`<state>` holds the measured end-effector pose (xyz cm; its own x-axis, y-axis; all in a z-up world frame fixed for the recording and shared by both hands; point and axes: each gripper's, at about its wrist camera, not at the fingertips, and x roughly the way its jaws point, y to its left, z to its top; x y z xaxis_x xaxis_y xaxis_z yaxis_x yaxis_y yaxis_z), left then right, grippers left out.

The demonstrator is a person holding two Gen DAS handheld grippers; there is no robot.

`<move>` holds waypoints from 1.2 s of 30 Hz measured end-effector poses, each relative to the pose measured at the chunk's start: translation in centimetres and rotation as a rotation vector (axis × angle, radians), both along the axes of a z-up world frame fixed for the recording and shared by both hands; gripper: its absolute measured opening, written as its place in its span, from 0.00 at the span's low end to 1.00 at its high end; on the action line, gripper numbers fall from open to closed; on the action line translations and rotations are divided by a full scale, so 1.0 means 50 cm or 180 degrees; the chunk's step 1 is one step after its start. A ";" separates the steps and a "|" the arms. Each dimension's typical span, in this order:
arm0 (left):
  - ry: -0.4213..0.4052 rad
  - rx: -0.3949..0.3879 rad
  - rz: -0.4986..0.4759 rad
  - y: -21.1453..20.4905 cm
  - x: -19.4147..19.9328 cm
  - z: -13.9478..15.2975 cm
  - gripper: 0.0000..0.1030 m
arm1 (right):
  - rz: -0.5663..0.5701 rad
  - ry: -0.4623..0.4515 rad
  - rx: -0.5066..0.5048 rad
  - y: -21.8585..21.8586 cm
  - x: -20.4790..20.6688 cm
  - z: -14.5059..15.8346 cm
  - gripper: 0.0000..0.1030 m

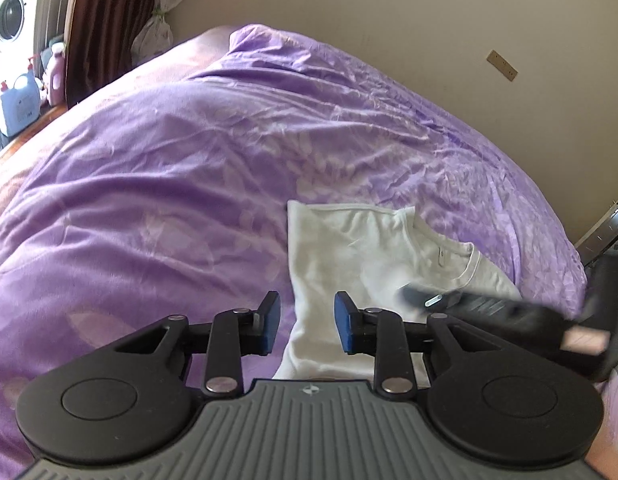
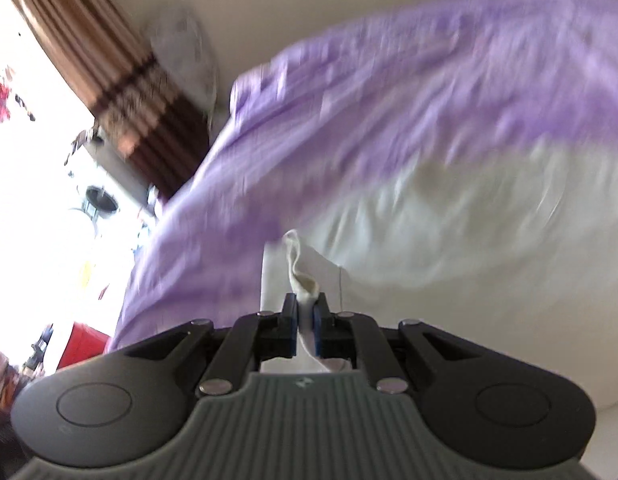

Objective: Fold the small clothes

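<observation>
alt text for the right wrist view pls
The right tongs are shut on a bunched edge of a white garment, which spreads to the right over a purple quilt. The picture is motion-blurred; a brown curtain hangs by a bright window at upper left.

A wide bed under a rumpled purple duvet (image 1: 169, 184) with a pale leaf print fills the room ahead of the fingers. Beyond it a plain beige wall (image 1: 429, 12) rises, bearing a small tan plate (image 1: 503, 66) up to the right. Far off to the left hangs a brown striped curtain (image 1: 109, 20), and past it bright daylight pours in. There a white washing machine (image 1: 7, 16) stands, with a pale blue jug (image 1: 19, 102) and a pink bottle (image 1: 55, 74) on a wooden floor (image 1: 25, 140) beside the bed.
</observation>
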<state>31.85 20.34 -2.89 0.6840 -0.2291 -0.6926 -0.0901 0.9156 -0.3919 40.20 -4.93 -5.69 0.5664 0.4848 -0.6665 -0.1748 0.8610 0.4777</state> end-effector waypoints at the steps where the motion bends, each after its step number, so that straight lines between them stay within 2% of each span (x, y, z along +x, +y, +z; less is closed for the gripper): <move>1: 0.0010 -0.0031 -0.0017 0.004 0.002 -0.007 0.32 | 0.0054 0.0071 0.0010 0.013 -0.008 -0.030 0.02; 3: 0.0031 -0.0076 -0.0040 0.008 0.007 -0.018 0.32 | 0.0188 0.0198 0.0061 0.038 -0.007 -0.076 0.03; 6: 0.0041 -0.0140 -0.0054 0.011 0.012 -0.030 0.32 | 0.0336 0.0353 0.0104 0.063 -0.005 -0.117 0.15; 8: 0.0055 -0.0205 -0.0073 0.010 0.019 -0.035 0.32 | 0.0435 0.0421 0.0151 0.069 0.000 -0.127 0.30; 12: 0.0108 -0.0408 -0.0102 0.001 0.043 -0.048 0.37 | 0.0493 0.0316 0.0099 0.032 -0.013 -0.086 0.36; 14: 0.0157 -0.0443 -0.0144 -0.012 0.061 -0.058 0.38 | 0.0447 0.0259 -0.0028 -0.007 -0.011 -0.061 0.38; 18: 0.0290 -0.0542 -0.0160 -0.041 0.101 -0.097 0.38 | 0.0222 0.0111 -0.0380 -0.129 -0.012 -0.014 0.38; 21: 0.0344 -0.0589 -0.0148 -0.063 0.127 -0.129 0.38 | -0.0035 0.0050 -0.0595 -0.258 -0.026 -0.002 0.38; 24: 0.0379 -0.0303 -0.0129 -0.091 0.149 -0.152 0.38 | -0.0276 0.0039 -0.0795 -0.387 -0.056 0.001 0.40; 26: 0.0390 -0.0126 -0.0093 -0.102 0.160 -0.163 0.38 | -0.0445 0.0086 -0.0885 -0.475 -0.080 -0.007 0.45; 31: 0.0381 -0.0001 -0.0039 -0.109 0.174 -0.176 0.38 | -0.0623 0.0240 -0.1112 -0.631 -0.142 -0.038 0.49; 32: 0.0376 0.0010 -0.0045 -0.112 0.175 -0.175 0.37 | -0.0593 0.0288 -0.1139 -0.650 -0.154 -0.049 0.49; 34: 0.0351 0.0045 -0.0045 -0.120 0.176 -0.169 0.19 | -0.0486 0.0381 -0.1138 -0.667 -0.167 -0.071 0.49; 35: 0.0332 0.0083 -0.0038 -0.124 0.174 -0.163 0.07 | -0.0408 0.0410 -0.1138 -0.666 -0.170 -0.085 0.49; 36: 0.0310 0.0107 -0.0045 -0.131 0.176 -0.159 0.02 | -0.0336 0.0417 -0.1152 -0.657 -0.172 -0.097 0.49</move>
